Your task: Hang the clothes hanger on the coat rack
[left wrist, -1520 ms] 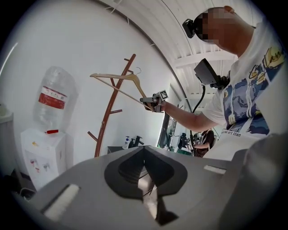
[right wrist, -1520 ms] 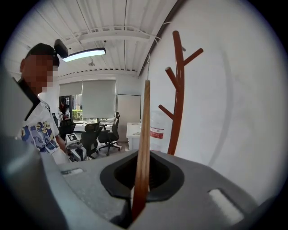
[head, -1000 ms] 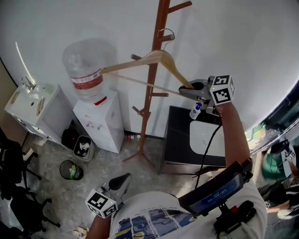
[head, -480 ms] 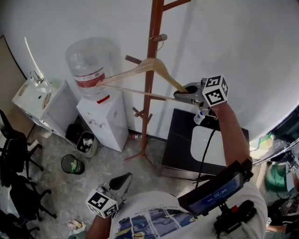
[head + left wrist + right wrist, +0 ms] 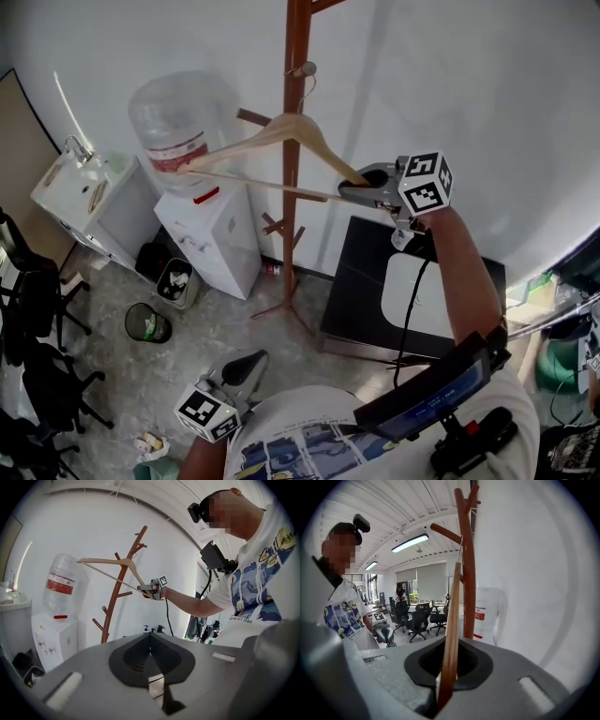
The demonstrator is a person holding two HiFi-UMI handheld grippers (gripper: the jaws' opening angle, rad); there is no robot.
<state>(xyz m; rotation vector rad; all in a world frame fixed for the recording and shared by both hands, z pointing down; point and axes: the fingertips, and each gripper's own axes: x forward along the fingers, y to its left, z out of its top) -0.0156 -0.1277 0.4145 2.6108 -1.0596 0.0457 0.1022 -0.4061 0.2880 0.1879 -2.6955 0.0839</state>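
Observation:
A wooden clothes hanger [image 5: 272, 133] hangs level in front of the brown coat rack [image 5: 294, 187]. My right gripper [image 5: 352, 191] is shut on the hanger's right end. In the right gripper view the hanger's arm [image 5: 451, 634] runs from between the jaws up to the rack's pole [image 5: 467, 583]. Its metal hook [image 5: 306, 71] lies close against the pole by a short peg; I cannot tell whether it rests on it. My left gripper [image 5: 251, 360] is low near the person's body, shut and holding nothing, far from the rack [image 5: 117, 597].
A white water dispenser [image 5: 211, 230] with a large bottle stands left of the rack, with a sink unit [image 5: 80, 187] beyond it. A black cabinet [image 5: 356, 281] stands right of the rack's base. Two bins [image 5: 147, 323] and office chairs [image 5: 28, 319] occupy the floor at left.
My right gripper has sunk a little with the hanger, its hook staying beside the pole. The left gripper has shifted slightly and is still shut.

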